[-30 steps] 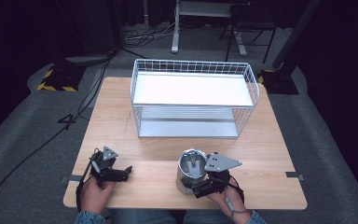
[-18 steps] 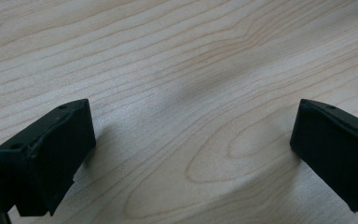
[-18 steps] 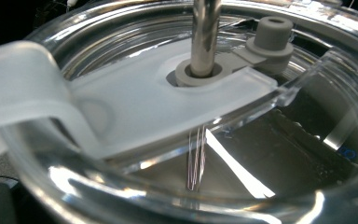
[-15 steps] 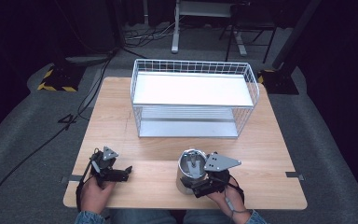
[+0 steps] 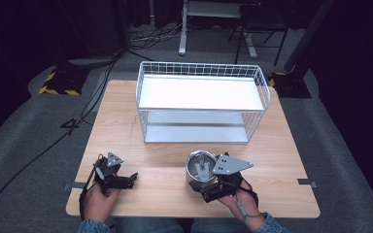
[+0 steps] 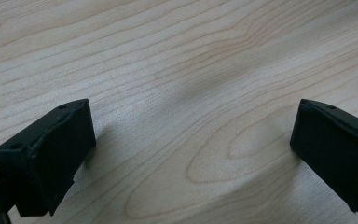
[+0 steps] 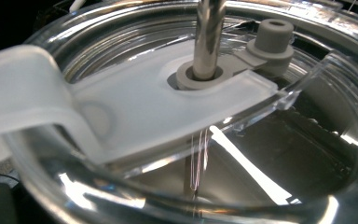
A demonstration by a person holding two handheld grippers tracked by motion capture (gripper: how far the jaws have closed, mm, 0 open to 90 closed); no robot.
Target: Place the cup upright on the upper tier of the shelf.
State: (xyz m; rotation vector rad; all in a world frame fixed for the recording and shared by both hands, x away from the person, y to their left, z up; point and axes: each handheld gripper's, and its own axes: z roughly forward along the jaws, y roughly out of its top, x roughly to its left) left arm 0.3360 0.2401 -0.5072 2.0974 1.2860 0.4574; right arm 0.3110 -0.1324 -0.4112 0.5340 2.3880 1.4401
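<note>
Steel tumbler [image 5: 200, 170] stands upright on the near part of the wooden table [image 5: 126, 121], a little right of centre and in front of the white wire basket [image 5: 201, 99], apart from it. A clear lid [image 7: 279, 93] covers its mouth, with a frosted plastic slider [image 7: 135, 116] across the top and a metal straw [image 7: 209, 32] rising through a grey grommet [image 7: 200, 77]; beside that sits a small grey plug [image 7: 272, 37]. Through the lid the shiny inner wall shows.

The right gripper [image 5: 213, 187] sits hard against the near side of the tumbler, held by the person's right hand [image 5: 245, 206], its grey three-cornered plate [image 5: 230, 165] reaching out to the right of the cup. Its camera looks straight down onto the lid from very close, so its jaws are hidden, and I cannot tell whether they clasp the cup or merely rest by it.

The left gripper [image 6: 191, 158] lies low on the table near the front left corner, in the left hand [image 5: 99, 199], well apart from the tumbler. Its two black jaws are spread wide with bare wood grain between them, grasping nothing.

The basket has two levels: a white shelf on top and a grey floor below.
</note>
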